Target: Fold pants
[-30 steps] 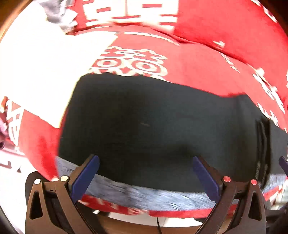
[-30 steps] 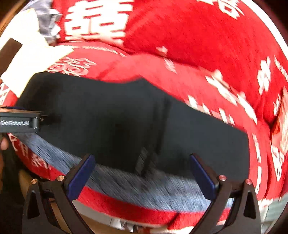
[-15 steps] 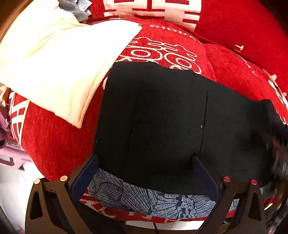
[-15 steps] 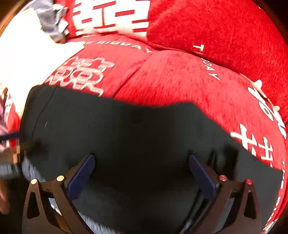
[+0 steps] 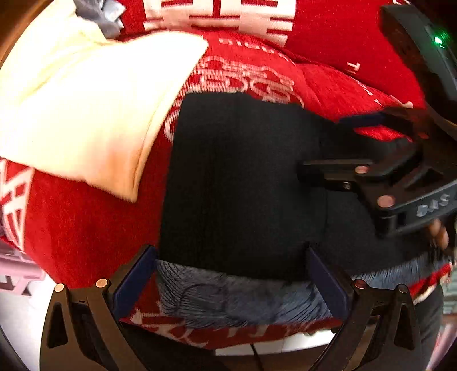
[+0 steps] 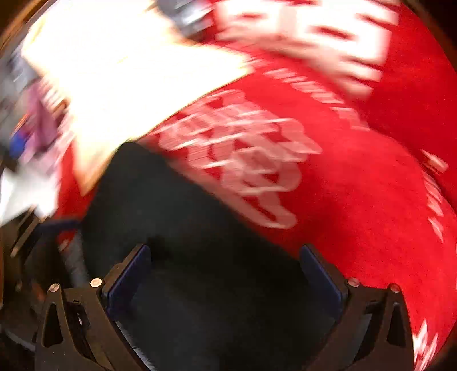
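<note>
Currently logged state, both wrist views. Left gripper [image 5: 231,274] had its fingers spread wide, nothing held between them. Blue pads [image 5: 134,281] sat at the near edge of the black pants [image 5: 240,182], with the cloth lying across the gap rather than pinched.

Pants lay flat on the red cushion [image 5: 80,228], which carried white lettering. Fold looked compact in the left view: left edge ran near-vertical, top edge just under the white round print. A grey patterned strip [image 5: 228,296] showed along the near hem, between the left fingers, and ran on to the right.

Right gripper [image 5: 337,142] came into the left view from the right, fingers pointing left over the right part of the pants. Its fingers stood apart, one above the other in that view. Could not tell whether the lower finger touched the cloth. A bit of a hand [image 5: 438,234] showed under its body.

Right wrist view was heavily motion-blurred. Right gripper [image 6: 225,274] again read as wide open, black pants [image 6: 200,228] filling the space between and under the pads [image 6: 127,281], no grasp visible. Red cushion [image 6: 357,185] took up the right half.

Cream pillow [image 5: 85,108] lay on the cushion to the left, beside the pants; contact was unclear. Same pillow [image 6: 137,74] showed upper left in the right view. A grey crumpled cloth [image 5: 100,14] sat behind it at the top.
</note>
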`<state>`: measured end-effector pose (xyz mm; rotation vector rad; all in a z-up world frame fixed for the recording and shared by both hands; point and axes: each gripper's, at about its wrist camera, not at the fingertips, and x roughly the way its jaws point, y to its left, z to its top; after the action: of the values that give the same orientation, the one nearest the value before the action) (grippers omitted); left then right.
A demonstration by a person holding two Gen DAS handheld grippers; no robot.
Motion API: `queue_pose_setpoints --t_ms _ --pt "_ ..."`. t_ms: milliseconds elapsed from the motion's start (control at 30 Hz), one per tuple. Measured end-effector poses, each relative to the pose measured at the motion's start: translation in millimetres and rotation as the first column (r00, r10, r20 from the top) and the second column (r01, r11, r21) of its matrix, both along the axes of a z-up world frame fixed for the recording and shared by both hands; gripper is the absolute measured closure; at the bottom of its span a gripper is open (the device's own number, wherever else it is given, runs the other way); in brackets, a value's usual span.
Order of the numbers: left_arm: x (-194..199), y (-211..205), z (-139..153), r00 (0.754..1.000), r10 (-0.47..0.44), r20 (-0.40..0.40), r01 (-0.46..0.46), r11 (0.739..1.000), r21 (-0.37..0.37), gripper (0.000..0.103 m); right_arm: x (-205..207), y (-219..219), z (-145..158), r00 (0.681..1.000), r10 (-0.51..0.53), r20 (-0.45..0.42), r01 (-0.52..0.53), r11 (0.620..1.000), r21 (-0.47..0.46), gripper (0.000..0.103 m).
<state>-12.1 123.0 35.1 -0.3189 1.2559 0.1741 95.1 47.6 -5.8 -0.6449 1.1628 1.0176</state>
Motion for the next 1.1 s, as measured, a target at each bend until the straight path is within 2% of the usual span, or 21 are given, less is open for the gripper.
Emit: queue_pose_setpoints --t_ms 33,100,200,267,333,367,400,433,500,600,667,800,833,867,933,967,1000,1033,1100 --pt "-3 6 -5 1.000 -0.006 -0.003 0.005 0.999 -0.042 0.000 -2 8 -3 0.997 0.071 -0.001 -0.071 0.997 -0.003 0.000" --pt "-6 11 -3 0.999 -0.018 0.029 0.020 0.997 -0.073 0.000 5 15 -7 0.991 0.116 -0.065 -0.116 0.993 0.008 0.000" --pt "-7 11 -4 0.998 -0.045 0.038 0.048 0.996 -0.069 0.000 19 21 -19 0.971 0.121 -0.205 -0.127 0.992 -0.018 0.001" --pt "-9 8 -1 0.997 -0.065 0.046 0.068 0.996 -0.063 0.000 19 24 -18 0.959 0.135 -0.247 -0.149 0.988 -0.036 0.005" --pt "-11 11 -1 0.996 -0.072 0.059 0.077 0.993 -0.085 0.000 10 22 -10 0.954 0.180 -0.241 -0.193 0.981 -0.032 0.026" --pt "-12 15 0 0.995 -0.072 0.067 0.079 0.991 -0.105 0.000 2 20 -4 0.956 0.210 -0.207 -0.224 0.974 -0.042 0.031" --pt "-15 19 2 0.995 -0.073 0.073 0.082 0.989 -0.125 0.000 -6 16 2 0.958 0.240 -0.155 -0.252 0.966 -0.058 0.044" --pt "-14 25 3 0.994 -0.073 0.085 0.086 0.984 -0.153 0.000 -10 13 7 0.963 0.250 -0.104 -0.258 0.963 -0.071 0.063" --pt "-16 32 6 0.992 -0.074 0.106 0.093 0.978 -0.187 0.000 -12 9 20 0.970 0.233 -0.073 -0.236 0.970 -0.050 0.076" --pt "-15 46 11 0.984 -0.090 0.152 0.121 0.970 -0.213 0.000 -25 -8 50 0.977 0.212 -0.012 -0.212 0.976 0.042 0.081" --pt "-5 53 11 0.980 -0.109 0.166 0.150 0.954 -0.259 0.000 -36 -17 66 0.977 0.212 0.015 -0.212 0.973 0.089 0.082" --pt "15 53 18 0.955 -0.172 0.243 0.251 0.904 -0.347 0.000 -48 -25 83 0.975 0.216 0.047 -0.220 0.966 0.138 0.083" --pt "20 48 20 0.943 -0.203 0.263 0.294 0.880 -0.373 0.000 -48 -25 83 0.978 0.207 0.042 -0.211 0.967 0.142 0.083" --pt "24 42 21 0.936 -0.235 0.263 0.323 0.869 -0.375 0.000 -45 -26 82 0.980 0.197 0.035 -0.200 0.970 0.141 0.083" --pt "32 26 21 0.924 -0.301 0.237 0.364 0.880 -0.304 0.000 -44 -24 78 0.982 0.184 0.038 -0.187 0.973 0.132 0.083" --pt "34 21 19 0.923 -0.317 0.219 0.370 0.887 -0.276 0.006 -42 -21 75 0.984 0.174 0.041 -0.178 0.976 0.125 0.083" --pt "35 17 17 0.925 -0.326 0.195 0.368 0.895 -0.251 0.026 -40 -21 72 0.986 0.163 0.037 -0.166 0.979 0.119 0.083" --pt "37 16 13 0.930 -0.330 0.162 0.362 0.898 -0.250 0.036 -35 -19 67 0.989 0.144 0.029 -0.146 0.983 0.107 0.083" --pt "34 18 12 0.938 -0.309 0.156 0.342 0.901 -0.268 0.049 -28 -16 58 0.995 0.102 0.024 -0.103 0.991 0.087 0.083"
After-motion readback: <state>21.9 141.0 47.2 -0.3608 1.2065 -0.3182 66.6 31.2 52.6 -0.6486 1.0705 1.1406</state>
